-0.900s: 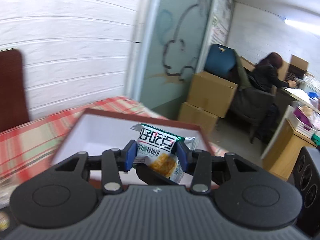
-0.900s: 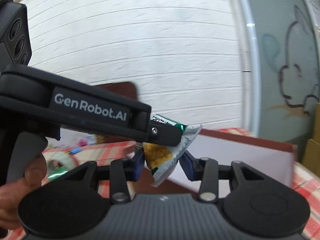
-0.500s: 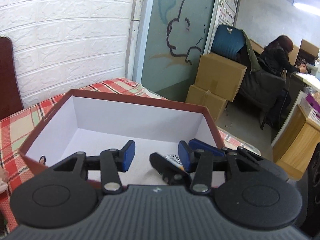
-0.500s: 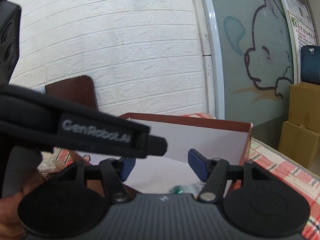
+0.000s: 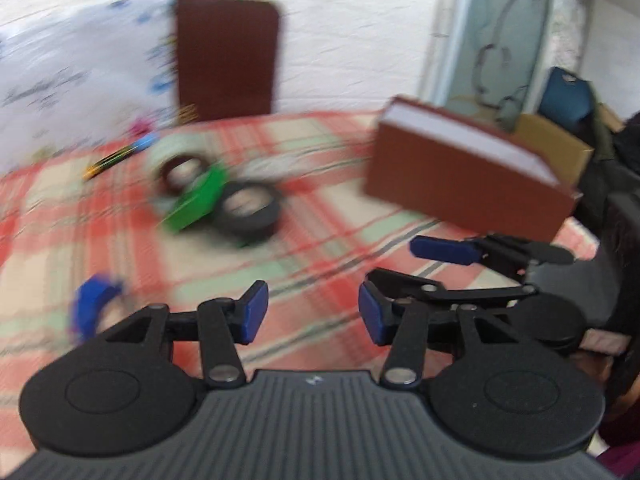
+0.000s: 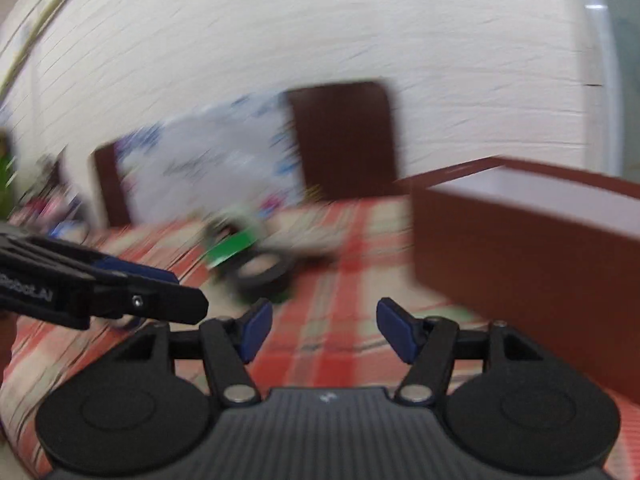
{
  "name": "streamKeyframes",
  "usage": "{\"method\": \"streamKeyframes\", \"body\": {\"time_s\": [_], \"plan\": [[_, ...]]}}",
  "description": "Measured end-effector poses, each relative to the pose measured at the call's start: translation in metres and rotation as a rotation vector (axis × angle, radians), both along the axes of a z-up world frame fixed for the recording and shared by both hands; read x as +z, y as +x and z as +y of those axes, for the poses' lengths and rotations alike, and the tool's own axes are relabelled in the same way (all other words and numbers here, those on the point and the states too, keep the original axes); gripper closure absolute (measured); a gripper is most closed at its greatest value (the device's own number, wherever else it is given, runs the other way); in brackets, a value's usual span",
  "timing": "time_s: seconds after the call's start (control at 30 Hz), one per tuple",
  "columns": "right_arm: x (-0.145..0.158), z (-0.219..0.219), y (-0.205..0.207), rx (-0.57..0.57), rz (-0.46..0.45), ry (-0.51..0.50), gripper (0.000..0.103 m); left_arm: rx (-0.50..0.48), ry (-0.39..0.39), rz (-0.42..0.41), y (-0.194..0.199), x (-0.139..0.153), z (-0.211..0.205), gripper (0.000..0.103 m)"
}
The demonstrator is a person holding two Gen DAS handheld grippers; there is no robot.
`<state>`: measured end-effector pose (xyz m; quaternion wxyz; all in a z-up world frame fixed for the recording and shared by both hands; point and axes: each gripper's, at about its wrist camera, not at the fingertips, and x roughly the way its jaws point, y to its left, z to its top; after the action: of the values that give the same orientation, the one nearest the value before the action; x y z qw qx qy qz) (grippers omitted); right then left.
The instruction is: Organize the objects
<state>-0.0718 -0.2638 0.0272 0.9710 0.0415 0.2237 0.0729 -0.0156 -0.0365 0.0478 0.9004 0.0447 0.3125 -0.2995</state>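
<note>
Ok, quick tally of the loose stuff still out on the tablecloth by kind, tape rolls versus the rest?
Tape rolls: 3 - pale roll, black roll, blue roll
Green block: 1
Pens: 1
Total: 5; blur may hide small items. Brown box not counted.

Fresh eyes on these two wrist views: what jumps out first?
The brown box with its white inside, right on the plaid tablecloth. Mid-table, a blurred cluster: green object between a black tape roll and a pale roll. Both the left gripper and right gripper are open and empty.
</note>
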Motion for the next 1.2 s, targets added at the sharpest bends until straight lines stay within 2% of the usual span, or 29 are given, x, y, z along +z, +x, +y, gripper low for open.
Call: {"method": "streamKeyframes", "body": {"time_s": [0.07, 0.13, 0.2, 0.23, 0.27, 0.33, 0.47, 0.53, 0.6, 0.7, 0.77, 0.83, 0.9, 0.97, 1.1, 1.17, 1.2], "plan": [[-0.009, 0.034, 0.001, 0.114, 0.064, -0.029, 0.043, 0.101, 0.058, -0.027, 0.003, -0.009, 0.023, 0.051], [-0.02, 0.062, 0.005, 0.205, 0.137, -0.048, 0.043, 0.186, 0.069, -0.022, 0.012, -0.014, 0.045, 0.051], [-0.028, 0.084, 0.005, 0.255, 0.19, -0.062, 0.043, 0.228, 0.018, -0.021, 0.021, -0.011, 0.062, 0.051], [-0.031, 0.091, 0.008, 0.265, 0.21, -0.066, 0.039, 0.254, -0.006, -0.038, 0.027, -0.007, 0.069, 0.049], [-0.031, 0.098, 0.005, 0.267, 0.21, -0.08, 0.036, 0.286, -0.03, -0.06, 0.029, -0.003, 0.075, 0.046], [-0.029, 0.109, 0.004, 0.268, 0.208, -0.109, 0.035, 0.319, -0.077, -0.078, 0.038, 0.002, 0.081, 0.046], [-0.028, 0.112, 0.007, 0.242, 0.229, -0.111, 0.035, 0.228, -0.082, -0.04, 0.055, -0.005, 0.067, 0.046], [-0.028, 0.108, 0.011, 0.231, 0.234, -0.105, 0.035, 0.152, -0.086, -0.074, 0.039, -0.011, 0.055, 0.046], [-0.027, 0.106, 0.013, 0.214, 0.235, -0.114, 0.035, 0.052, -0.108, -0.062, 0.032, -0.01, 0.047, 0.046], [-0.026, 0.101, 0.015, 0.209, 0.233, -0.112, 0.035, 0.055, -0.138, -0.091, 0.029, -0.003, 0.055, 0.045], [-0.024, 0.105, 0.016, 0.229, 0.22, -0.108, 0.035, 0.094, -0.161, -0.05, 0.038, -0.002, 0.066, 0.045], [-0.022, 0.112, 0.016, 0.268, 0.205, -0.122, 0.034, 0.12, -0.186, 0.046, 0.054, -0.009, 0.077, 0.046], [-0.023, 0.121, 0.021, 0.302, 0.202, -0.139, 0.034, 0.146, -0.171, 0.131, 0.067, -0.021, 0.081, 0.048], [-0.026, 0.128, 0.029, 0.321, 0.212, -0.146, 0.034, 0.161, -0.16, 0.196, 0.076, -0.033, 0.083, 0.055], [-0.031, 0.143, 0.05, 0.347, 0.225, -0.138, 0.034, 0.19, -0.203, 0.328, 0.091, -0.051, 0.084, 0.062], [-0.033, 0.15, 0.061, 0.346, 0.22, -0.151, 0.035, 0.21, -0.211, 0.332, 0.092, -0.052, 0.085, 0.08], [-0.034, 0.152, 0.067, 0.35, 0.218, -0.151, 0.037, 0.211, -0.224, 0.348, 0.093, -0.052, 0.085, 0.08]]}}
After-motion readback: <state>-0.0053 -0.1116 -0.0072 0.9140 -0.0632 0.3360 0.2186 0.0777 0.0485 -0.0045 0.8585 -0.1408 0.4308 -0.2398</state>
